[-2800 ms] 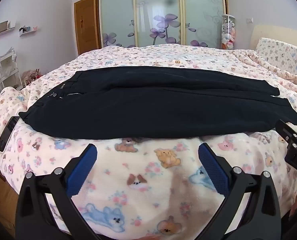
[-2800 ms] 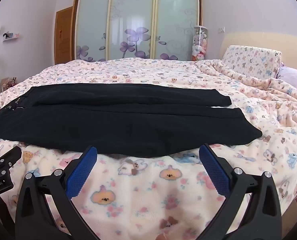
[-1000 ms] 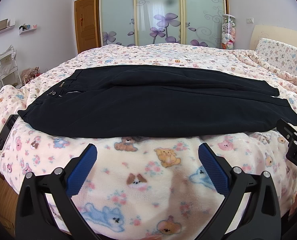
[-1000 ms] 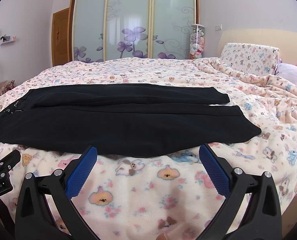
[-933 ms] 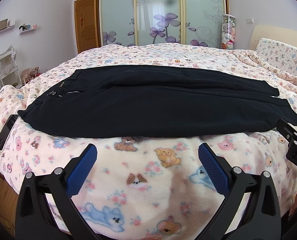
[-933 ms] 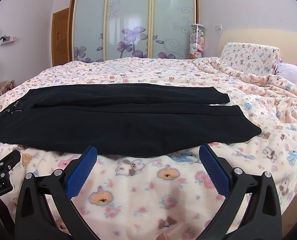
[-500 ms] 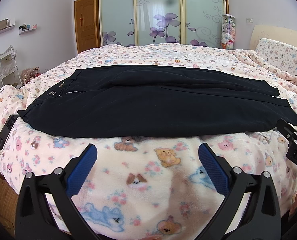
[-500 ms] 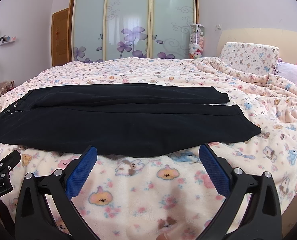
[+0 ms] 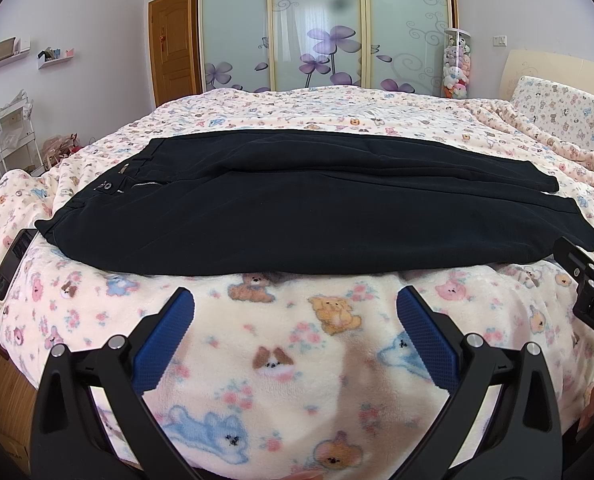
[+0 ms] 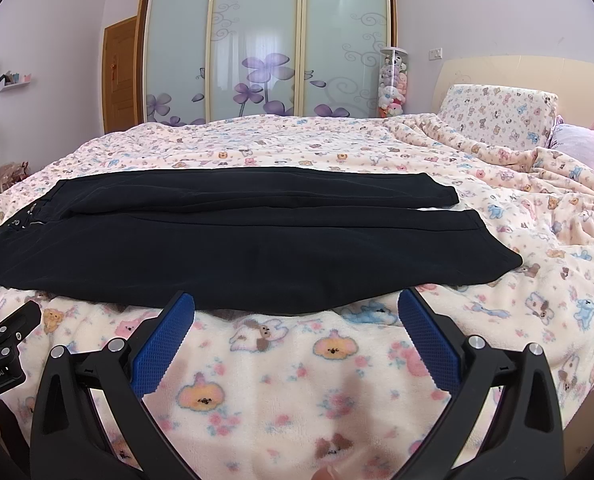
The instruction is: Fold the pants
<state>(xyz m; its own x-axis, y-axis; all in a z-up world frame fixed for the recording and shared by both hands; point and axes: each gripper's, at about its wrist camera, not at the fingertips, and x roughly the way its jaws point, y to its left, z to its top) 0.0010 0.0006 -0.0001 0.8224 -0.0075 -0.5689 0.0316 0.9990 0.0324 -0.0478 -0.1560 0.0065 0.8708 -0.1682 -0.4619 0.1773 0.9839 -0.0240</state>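
Black pants [image 9: 297,208] lie flat across the bed, waistband at the left, leg ends at the right; they also show in the right wrist view [image 10: 237,236]. My left gripper [image 9: 295,308] is open and empty, over the blanket just short of the pants' near edge. My right gripper [image 10: 297,308] is open and empty, its fingertips at the pants' near edge toward the leg end. Each gripper shows at the edge of the other's view.
The bed has a pink animal-print blanket [image 9: 297,360]. A dark phone-like object [image 9: 11,264] lies at the bed's left edge. Pillows [image 10: 501,116] sit at the right by the headboard. A sliding wardrobe [image 10: 265,44] stands behind the bed.
Both views have shifted only slightly; the pants lie unchanged and both grippers stay open.
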